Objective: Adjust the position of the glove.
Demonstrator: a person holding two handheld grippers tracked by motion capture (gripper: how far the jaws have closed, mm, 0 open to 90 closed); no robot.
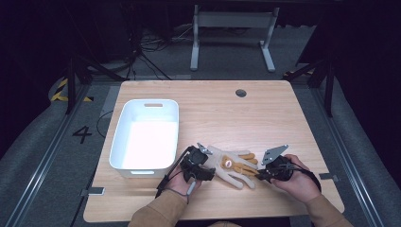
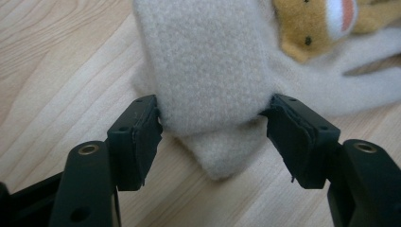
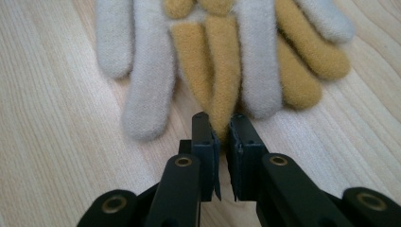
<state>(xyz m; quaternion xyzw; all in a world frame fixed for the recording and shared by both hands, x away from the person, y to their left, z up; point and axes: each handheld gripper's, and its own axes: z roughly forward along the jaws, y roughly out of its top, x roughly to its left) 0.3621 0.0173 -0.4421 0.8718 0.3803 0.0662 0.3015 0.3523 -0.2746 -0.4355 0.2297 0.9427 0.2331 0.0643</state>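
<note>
The pair of gloves (image 1: 235, 165) lies flat on the counter (image 1: 265, 118), near its front edge, between the two hands and just right of the white bin (image 1: 146, 135). A cream glove and a mustard glove are stacked with their fingers interleaved, so each end needs its own hold if the pair is to be lifted or separated without sagging. The left gripper (image 2: 215, 123) straddles the cream cuff (image 2: 208, 75): both pads touch the sides of the knit fabric, which bulges slightly between them, so this gripper is grasping the cuff across its width, though how firmly cannot be judged. The right gripper (image 3: 221, 130) is clenched on the tip of one mustard finger (image 3: 222, 71), its jaws nearly together with the thin fabric pinched between the pads. Taking a single mustard finger, not a cream one, suggests the intent is to draw the mustard glove away while the cuff end is anchored. In the high view both gripper bodies and hands cover the contact points. The mustard glove's cuff is hidden under the cream one. The small orange-and-white emblem (image 2: 326, 19) is cut off at the top edge of the left gripper view, and its design cannot be made out. The bin interior is overexposed, so any contents cannot be determined.
</note>
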